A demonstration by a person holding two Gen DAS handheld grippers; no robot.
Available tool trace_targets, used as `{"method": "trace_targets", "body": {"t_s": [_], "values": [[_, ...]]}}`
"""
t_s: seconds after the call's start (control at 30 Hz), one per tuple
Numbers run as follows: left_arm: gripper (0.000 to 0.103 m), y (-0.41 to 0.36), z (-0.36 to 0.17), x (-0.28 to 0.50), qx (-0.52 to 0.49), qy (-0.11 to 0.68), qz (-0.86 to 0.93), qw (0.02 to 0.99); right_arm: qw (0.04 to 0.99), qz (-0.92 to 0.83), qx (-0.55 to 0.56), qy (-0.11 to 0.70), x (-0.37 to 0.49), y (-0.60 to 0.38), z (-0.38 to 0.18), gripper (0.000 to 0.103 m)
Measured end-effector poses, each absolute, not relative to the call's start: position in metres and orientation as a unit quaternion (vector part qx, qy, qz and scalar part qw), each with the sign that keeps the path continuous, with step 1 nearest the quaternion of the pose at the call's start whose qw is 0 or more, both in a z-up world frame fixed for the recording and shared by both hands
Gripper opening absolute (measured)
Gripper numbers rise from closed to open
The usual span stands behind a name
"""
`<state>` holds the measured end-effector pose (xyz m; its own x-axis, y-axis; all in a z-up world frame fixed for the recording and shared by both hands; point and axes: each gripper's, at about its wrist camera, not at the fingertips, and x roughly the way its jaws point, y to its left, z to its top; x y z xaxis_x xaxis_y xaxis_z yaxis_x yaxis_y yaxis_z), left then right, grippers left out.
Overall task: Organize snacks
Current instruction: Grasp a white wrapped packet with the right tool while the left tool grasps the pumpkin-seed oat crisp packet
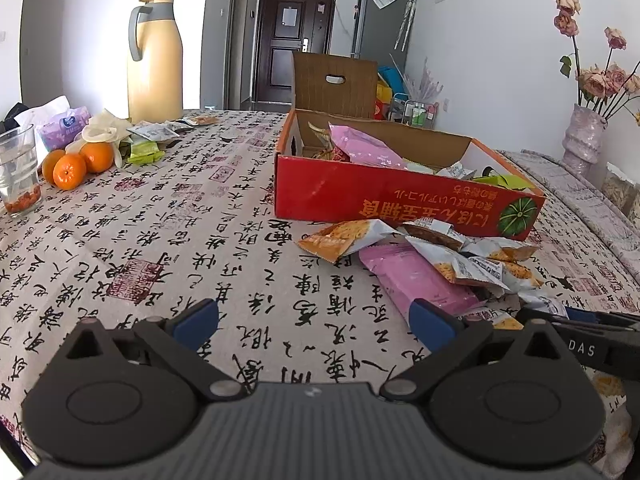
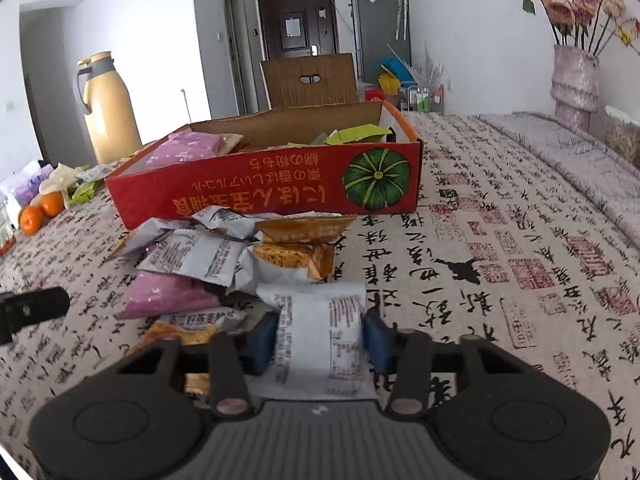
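A red cardboard box (image 1: 344, 190) (image 2: 256, 194) with its flap up holds pink and green snack packets. In front of it lies a pile of snack packets (image 1: 436, 260) (image 2: 224, 256), white, orange and pink. My right gripper (image 2: 320, 340) is shut on a white snack packet (image 2: 320, 328) at the near edge of the pile; both blue pads press its sides. My left gripper (image 1: 312, 326) stands open over bare tablecloth left of the pile, with nothing between its fingers. A pink packet (image 1: 416, 280) lies just beyond its right fingertip.
A beige thermos jug (image 1: 154, 60) (image 2: 106, 108) stands at the back left. Oranges (image 1: 76, 164), a glass (image 1: 18, 168), a tissue pack and green sachets (image 1: 144, 152) lie at the left. A vase with dried roses (image 1: 582, 136) (image 2: 574, 80) stands at the back right.
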<state>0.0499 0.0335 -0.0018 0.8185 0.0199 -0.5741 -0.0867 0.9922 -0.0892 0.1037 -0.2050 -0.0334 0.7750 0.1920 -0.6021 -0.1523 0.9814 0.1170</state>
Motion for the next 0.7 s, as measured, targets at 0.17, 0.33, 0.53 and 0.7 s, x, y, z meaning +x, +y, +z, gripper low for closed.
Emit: {"method": "trace_targets", "body": {"t_s": [0.17, 0.33, 0.53, 0.7], "values": [[0.103, 0.03, 0.0, 0.052, -0.054, 0.303, 0.026, 0.951, 0.948, 0.093, 0.025, 0.305, 0.096, -0.206, -0.034, 0.039], [0.103, 0.018, 0.005, 0.054, -0.052, 0.306, 0.014, 0.95, 0.955, 0.09, 0.035, 0.282, 0.085, -0.217, -0.026, 0.039], [0.103, -0.011, 0.009, 0.061, -0.039, 0.317, -0.006, 0.947, 0.96, 0.082, 0.055, 0.263, 0.079, -0.239, -0.023, 0.039], [0.103, -0.039, 0.007, 0.068, -0.023, 0.334, -0.022, 0.942, 0.962, 0.079, 0.072, 0.252, 0.073, -0.257, -0.027, 0.039]]}}
